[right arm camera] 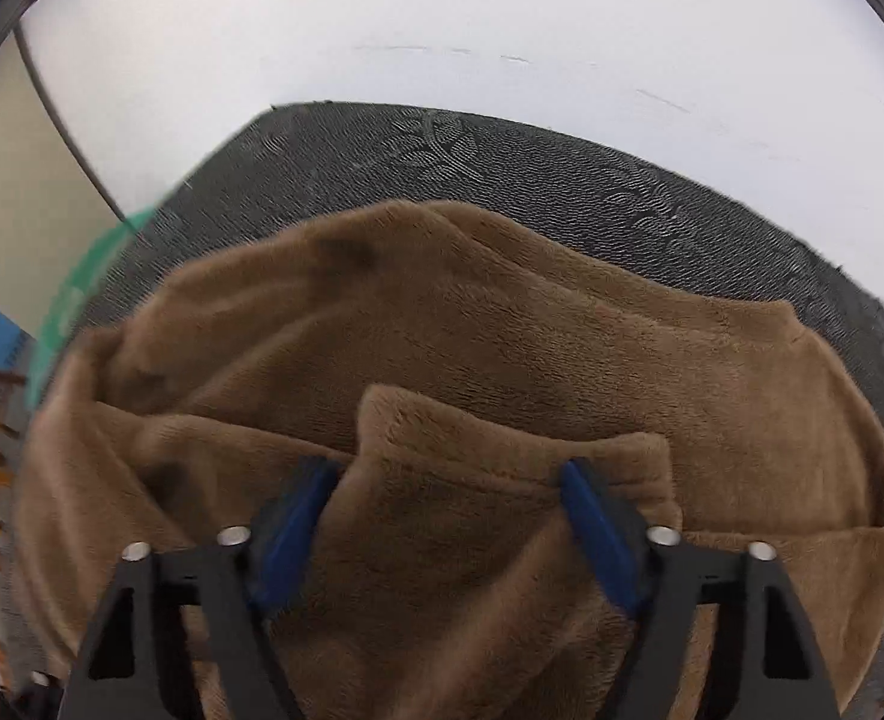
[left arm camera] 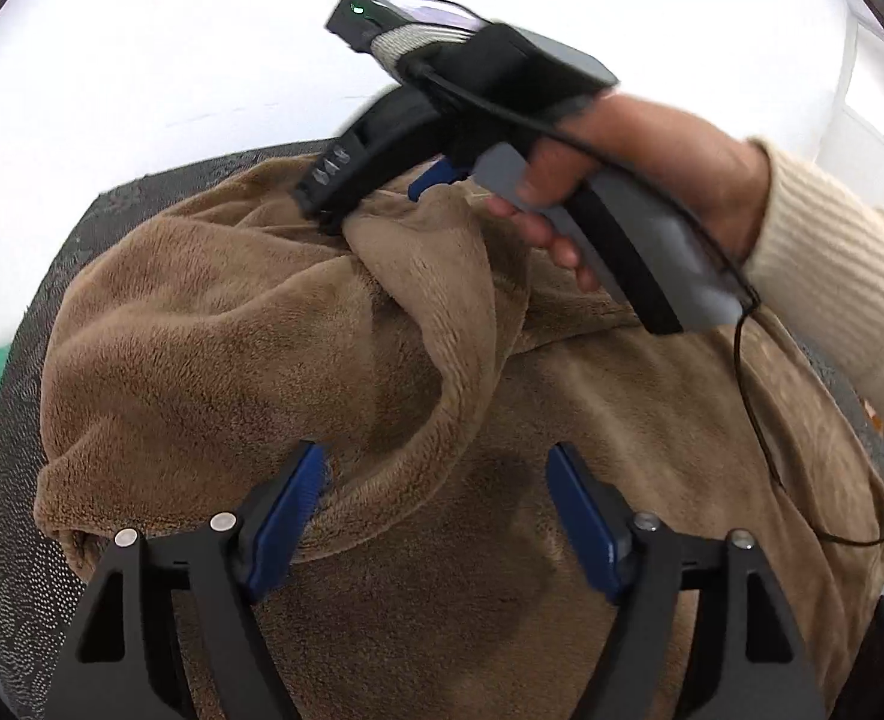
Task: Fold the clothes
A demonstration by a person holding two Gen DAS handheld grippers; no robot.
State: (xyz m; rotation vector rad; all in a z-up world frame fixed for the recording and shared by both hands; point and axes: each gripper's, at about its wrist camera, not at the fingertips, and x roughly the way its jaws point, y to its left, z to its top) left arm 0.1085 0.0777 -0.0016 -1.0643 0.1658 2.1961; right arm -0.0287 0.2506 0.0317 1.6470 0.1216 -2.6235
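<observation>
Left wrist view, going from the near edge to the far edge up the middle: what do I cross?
Left tongs → brown fleece garment → right tongs at its far edge → dark grey patterned mat → white wall.

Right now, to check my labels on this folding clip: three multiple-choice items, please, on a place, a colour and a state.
1. The brown garment lies on: A a dark grey mat; B a wooden floor; C a red tray.
2. The tongs' pads are: A yellow; B blue; C white.
3. The left tongs are: A shut; B open; C out of view.
1A, mat shows around the garment; 2B, blue in both views; 3B, pads apart above the garment.
</observation>
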